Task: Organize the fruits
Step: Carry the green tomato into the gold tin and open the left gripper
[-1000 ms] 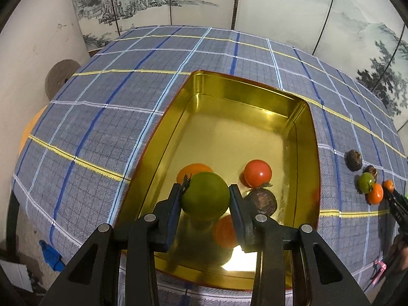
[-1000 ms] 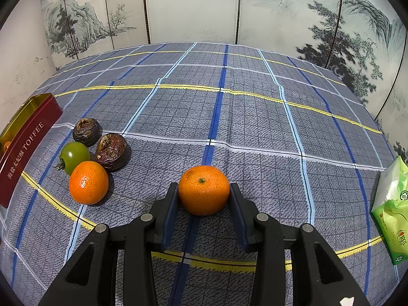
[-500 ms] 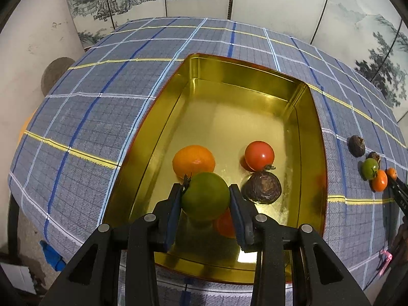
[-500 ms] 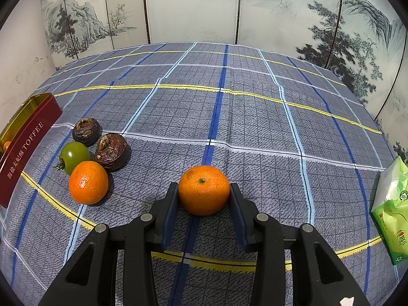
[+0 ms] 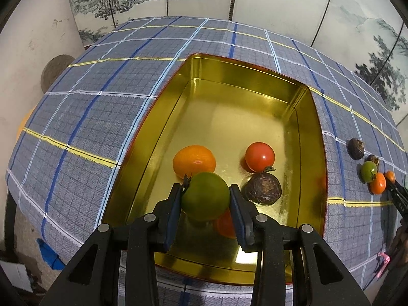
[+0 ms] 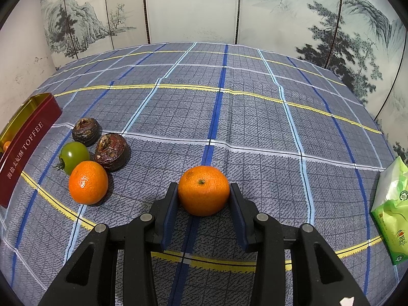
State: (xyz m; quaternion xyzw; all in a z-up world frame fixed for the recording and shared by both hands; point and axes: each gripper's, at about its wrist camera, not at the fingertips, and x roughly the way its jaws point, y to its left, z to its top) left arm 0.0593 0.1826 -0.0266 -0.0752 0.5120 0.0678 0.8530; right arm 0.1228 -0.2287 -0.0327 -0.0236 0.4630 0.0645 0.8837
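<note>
**Left wrist view: green tomato held above the tin, right gripper holds a mandarin**

In the left wrist view, the left gripper (image 5: 206, 199) is closed on a green tomato (image 5: 205, 195); both blue pads press on its sides. The tomato hangs over the near part of a golden tin (image 5: 244, 76) that stands on the checked tablecloth (image 5: 89, 112). Inside the tin lie an orange mandarin (image 5: 194, 160), a red tomato (image 5: 260, 156) and a dark brown fruit (image 5: 264, 189). The red tomato and the brown fruit are just beside each other. Under the held tomato another orange-red fruit (image 5: 225, 224) is partly hidden, so I cannot tell what it is.

In the right wrist view, the right gripper (image 6: 203, 193) grips a mandarin (image 6: 203, 190) between its pads, low over the tablecloth (image 6: 255, 117); whether the mandarin touches the cloth I cannot tell. To the left, a small group of fruits is on the cloth: a second mandarin (image 6: 88, 182), a small green tomato (image 6: 74, 153) and two dark brown fruits (image 6: 111, 151), close together. The red outer wall of the tin (image 6: 28, 140) with the word TOFFEE is at the left edge. A green packet (image 6: 392, 211) lies at the right edge.
</note>
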